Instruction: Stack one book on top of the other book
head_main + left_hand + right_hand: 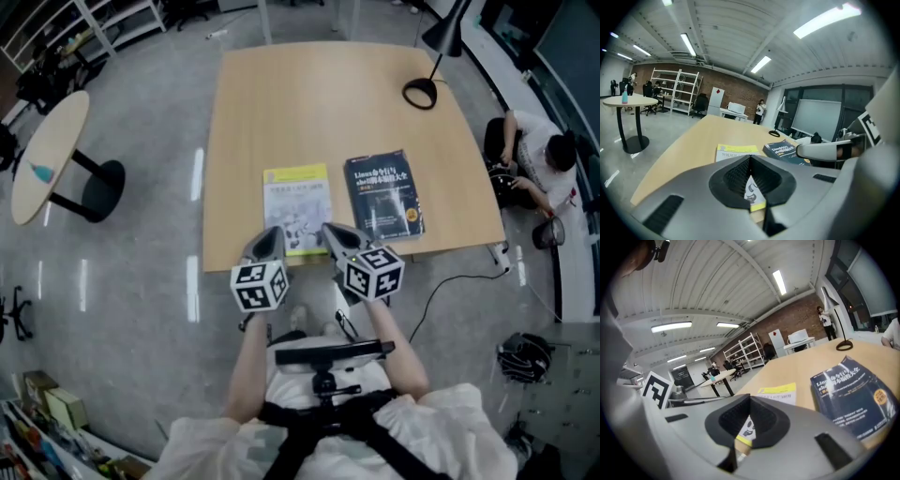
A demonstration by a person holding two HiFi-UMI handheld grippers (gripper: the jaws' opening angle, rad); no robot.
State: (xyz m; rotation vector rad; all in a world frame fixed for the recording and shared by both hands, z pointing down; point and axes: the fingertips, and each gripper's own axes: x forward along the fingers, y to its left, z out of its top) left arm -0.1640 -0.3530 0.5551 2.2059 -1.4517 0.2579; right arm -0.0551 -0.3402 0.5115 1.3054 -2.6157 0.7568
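Books lie side by side on the bench [328,103], flat, covers up, close but apart. The yellow book [296,202] is on my left, with a yellow band across its far end and a white cover below it. The dark blue book [384,195] is on my right, turned slightly so that its near end swings away from the yellow one. Both sit toward the near edge of the bench.

My left gripper [270,239] is at that near edge, its tip over the near left corner of the yellow book. In the left gripper view its jaws are closed together at the tips with nothing caught between them; a strip of the yellow book's cover shows through the gap behind the tips. My right gripper [334,232] is just beside it, tip over the near right corner of the same book, jaws likewise together and empty. I cannot tell whether either tip touches the cover.

At the far right corner of the bench stands a black lamp [420,93] on a ring base. A round table [47,150] stands well off to my left, and a person [534,155] crouches on the floor beyond the right edge.
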